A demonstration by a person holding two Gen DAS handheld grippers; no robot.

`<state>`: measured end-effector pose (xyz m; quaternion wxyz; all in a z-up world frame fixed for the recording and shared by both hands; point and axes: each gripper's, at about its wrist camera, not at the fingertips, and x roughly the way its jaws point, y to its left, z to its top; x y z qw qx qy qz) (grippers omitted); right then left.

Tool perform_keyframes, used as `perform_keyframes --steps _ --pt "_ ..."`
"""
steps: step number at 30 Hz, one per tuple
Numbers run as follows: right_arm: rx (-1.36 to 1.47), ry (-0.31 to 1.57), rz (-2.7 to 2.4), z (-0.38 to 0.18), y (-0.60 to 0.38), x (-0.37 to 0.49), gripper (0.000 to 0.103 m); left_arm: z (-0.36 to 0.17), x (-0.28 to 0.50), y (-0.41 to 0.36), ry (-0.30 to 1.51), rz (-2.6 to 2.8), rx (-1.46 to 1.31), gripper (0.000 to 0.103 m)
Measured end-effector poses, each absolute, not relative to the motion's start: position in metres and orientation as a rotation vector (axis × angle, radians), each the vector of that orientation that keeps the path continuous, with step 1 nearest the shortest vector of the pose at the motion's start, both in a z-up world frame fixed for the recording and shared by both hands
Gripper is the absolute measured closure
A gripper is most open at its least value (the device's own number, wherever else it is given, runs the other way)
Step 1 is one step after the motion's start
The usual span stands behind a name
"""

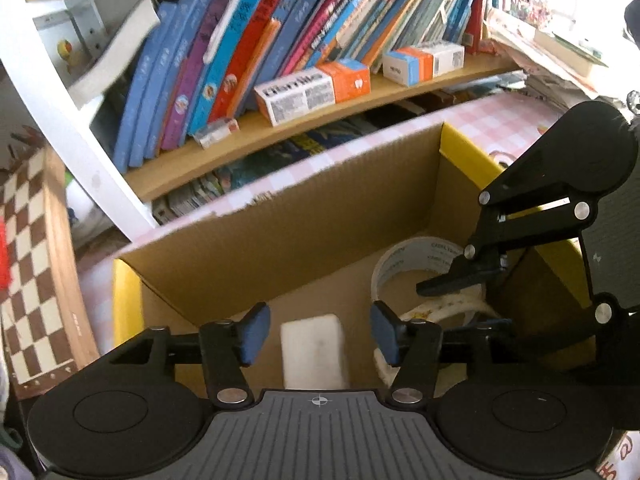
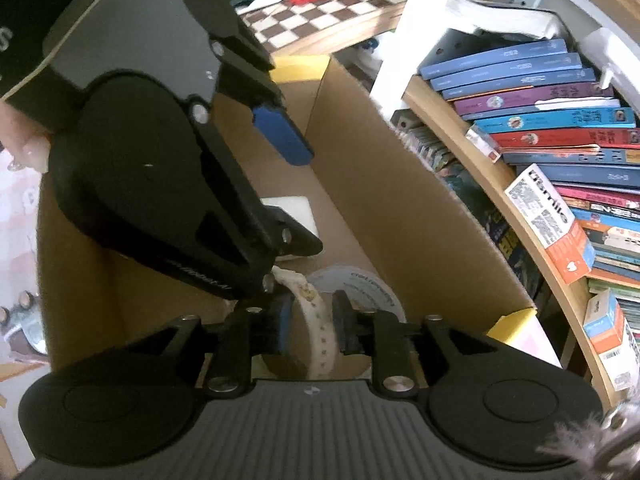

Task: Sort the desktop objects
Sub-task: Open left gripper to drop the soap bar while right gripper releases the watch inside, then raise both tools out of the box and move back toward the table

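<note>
An open cardboard box holds a white block, a clear tape roll and a white patterned tape ring. My left gripper hangs open just above the white block, holding nothing. My right gripper is low in the box. Its pads are shut on the wall of the patterned tape ring, which stands on edge next to the clear roll.
A wooden bookshelf full of books and small orange-and-white cartons stands just behind the box. A chessboard lies to the left. The box sits on a pink checked cloth.
</note>
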<state>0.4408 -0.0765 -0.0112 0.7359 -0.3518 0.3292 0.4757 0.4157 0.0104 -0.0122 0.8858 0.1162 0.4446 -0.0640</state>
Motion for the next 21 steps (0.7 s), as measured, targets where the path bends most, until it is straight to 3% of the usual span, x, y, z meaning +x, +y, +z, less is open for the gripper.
perform_keyframes --steps 10,21 --pt "-0.71 0.651 0.998 0.017 -0.09 0.423 0.071 0.033 0.38 0.009 0.777 -0.091 0.232 0.032" --pt "-0.514 0.499 0.912 0.071 -0.124 0.383 0.071 0.098 0.305 0.008 0.499 -0.033 0.167 0.025"
